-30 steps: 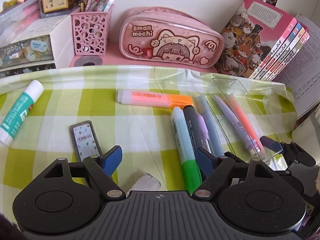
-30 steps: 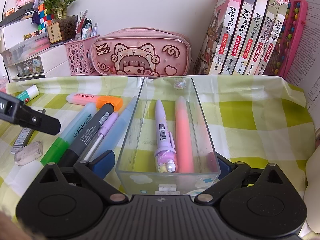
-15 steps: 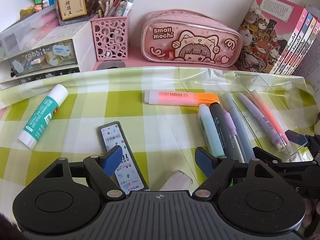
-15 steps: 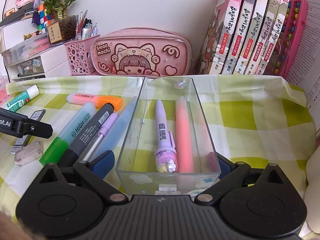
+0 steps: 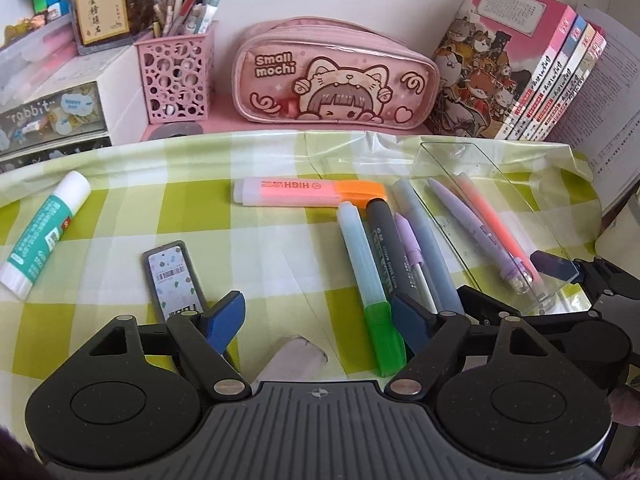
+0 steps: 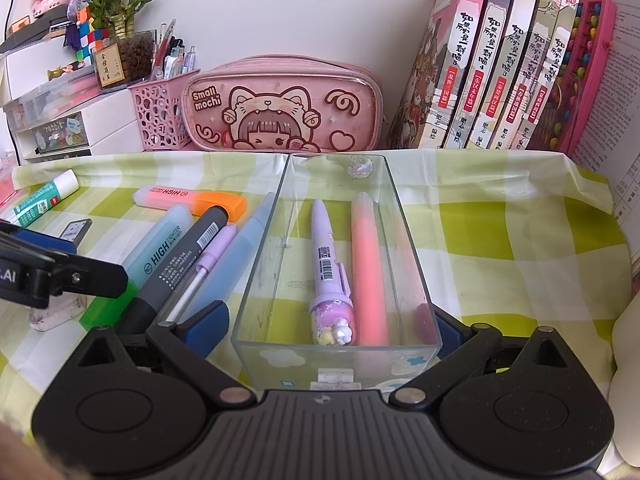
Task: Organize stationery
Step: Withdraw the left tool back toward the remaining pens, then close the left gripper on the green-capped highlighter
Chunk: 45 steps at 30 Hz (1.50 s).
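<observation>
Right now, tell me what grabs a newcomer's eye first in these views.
The pink pencil case with a cartoon cat-hood girl stands at the back against the wall. In front, a clear box holds a purple pen and a coral one, with highlighters lying loose beside it on green-checked cloth.

I count 2 pens in the clear box: purple pen, pink pen. On worktop: 5 markers/pens loose, 1 glue stick, 1 lead case, 1 eraser. Back edge: 4 books, 1 pouch.
</observation>
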{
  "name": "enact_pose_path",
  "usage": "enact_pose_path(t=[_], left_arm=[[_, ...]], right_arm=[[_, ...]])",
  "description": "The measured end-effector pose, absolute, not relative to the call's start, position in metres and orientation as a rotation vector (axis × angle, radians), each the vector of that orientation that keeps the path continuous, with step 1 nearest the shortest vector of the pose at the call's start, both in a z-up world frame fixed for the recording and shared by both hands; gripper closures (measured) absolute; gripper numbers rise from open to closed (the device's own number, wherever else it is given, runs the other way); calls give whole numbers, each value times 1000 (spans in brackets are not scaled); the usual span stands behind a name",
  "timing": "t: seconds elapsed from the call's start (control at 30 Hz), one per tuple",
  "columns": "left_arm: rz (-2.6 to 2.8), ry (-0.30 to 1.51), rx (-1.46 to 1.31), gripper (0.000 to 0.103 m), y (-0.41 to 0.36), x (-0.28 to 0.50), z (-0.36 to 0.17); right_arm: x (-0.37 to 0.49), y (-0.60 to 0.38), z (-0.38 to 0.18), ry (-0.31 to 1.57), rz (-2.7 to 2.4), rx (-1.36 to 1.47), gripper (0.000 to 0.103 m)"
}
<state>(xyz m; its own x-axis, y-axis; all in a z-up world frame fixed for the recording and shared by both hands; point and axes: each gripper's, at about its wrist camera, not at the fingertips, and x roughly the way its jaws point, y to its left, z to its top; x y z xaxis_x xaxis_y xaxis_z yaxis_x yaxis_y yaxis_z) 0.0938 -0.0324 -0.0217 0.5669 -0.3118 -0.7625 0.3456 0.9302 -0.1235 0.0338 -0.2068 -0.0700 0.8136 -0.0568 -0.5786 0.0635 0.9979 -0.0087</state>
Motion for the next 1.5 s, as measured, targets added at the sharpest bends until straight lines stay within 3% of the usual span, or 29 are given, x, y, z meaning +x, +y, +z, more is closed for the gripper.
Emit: enact_pose_path(t=[0.1, 0.33, 0.43, 0.5, 0.8, 1.07, 1.5], left_arm=[[-298, 876, 83, 30, -23, 96, -19], [-347, 892, 49, 35, -26, 90, -18], [-376, 889, 56, 44, -38, 88, -20], [-388, 902, 56, 56, -45, 89, -23], [-367, 887, 127, 61, -67, 93, -28], [-342, 865, 158, 80, -73, 92, -29], [-363, 910, -37, 81, -51, 99, -27]], right_arm=[[34, -207, -70, 617, -64, 11, 4], [34, -207, -70, 617, -64, 12, 3], [34, -208, -69, 617, -64, 12, 3], [34, -208, -69, 617, -64, 12, 3], [34, -207, -70, 617, -62, 13, 3], [34, -207, -70, 617, -61, 14, 3], [34, -206, -69, 617, -59, 15, 2]])
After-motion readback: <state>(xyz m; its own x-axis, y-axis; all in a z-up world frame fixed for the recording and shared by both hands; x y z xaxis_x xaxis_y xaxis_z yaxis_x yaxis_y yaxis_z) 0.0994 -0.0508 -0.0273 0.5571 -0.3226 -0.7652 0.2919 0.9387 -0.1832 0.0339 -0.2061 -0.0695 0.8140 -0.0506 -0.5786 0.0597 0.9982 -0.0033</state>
